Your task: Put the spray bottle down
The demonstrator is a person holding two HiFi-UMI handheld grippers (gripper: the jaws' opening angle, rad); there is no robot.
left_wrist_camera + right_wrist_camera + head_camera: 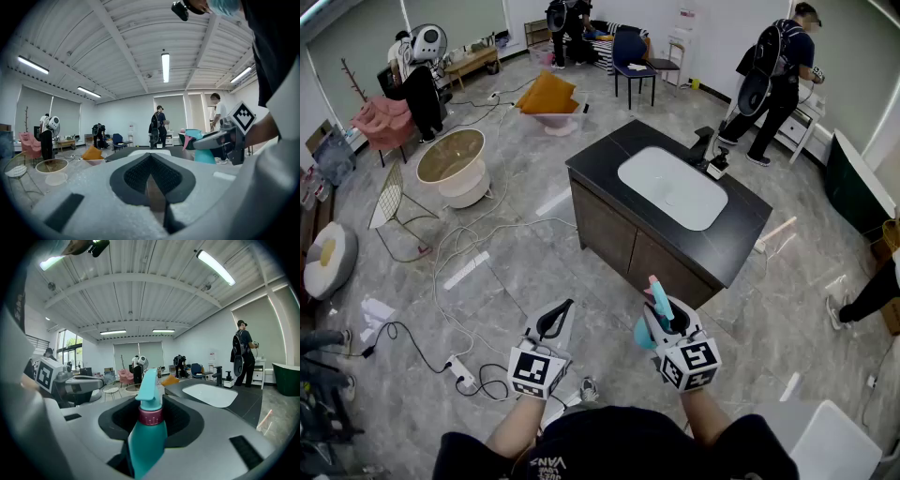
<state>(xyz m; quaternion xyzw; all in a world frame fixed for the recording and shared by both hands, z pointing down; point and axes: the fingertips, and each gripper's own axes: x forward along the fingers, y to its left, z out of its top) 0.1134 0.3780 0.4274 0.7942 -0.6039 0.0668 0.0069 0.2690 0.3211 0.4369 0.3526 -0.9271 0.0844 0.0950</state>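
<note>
My right gripper (pixel 667 319) is shut on a teal spray bottle (pixel 659 298) with a pink collar, held upright in the air in front of my body. In the right gripper view the spray bottle (pixel 146 441) stands between the dark pads (pixel 187 420), nozzle up. The left gripper view shows that same bottle (pixel 205 152) off to the right. My left gripper (pixel 558 319) hovers beside it, jaws together with nothing in them; its pads (pixel 166 176) meet in a line. A black counter (pixel 609 159) with a white sink (pixel 670 187) stands ahead on the floor.
A black faucet (pixel 705 145) sits at the sink's far edge. Cables and a power strip (pixel 459 372) lie on the floor at left. A beige tub (pixel 455 167), a wire chair (pixel 394 202) and an orange seat (pixel 548 98) stand beyond. A person (pixel 773 84) works at the back right.
</note>
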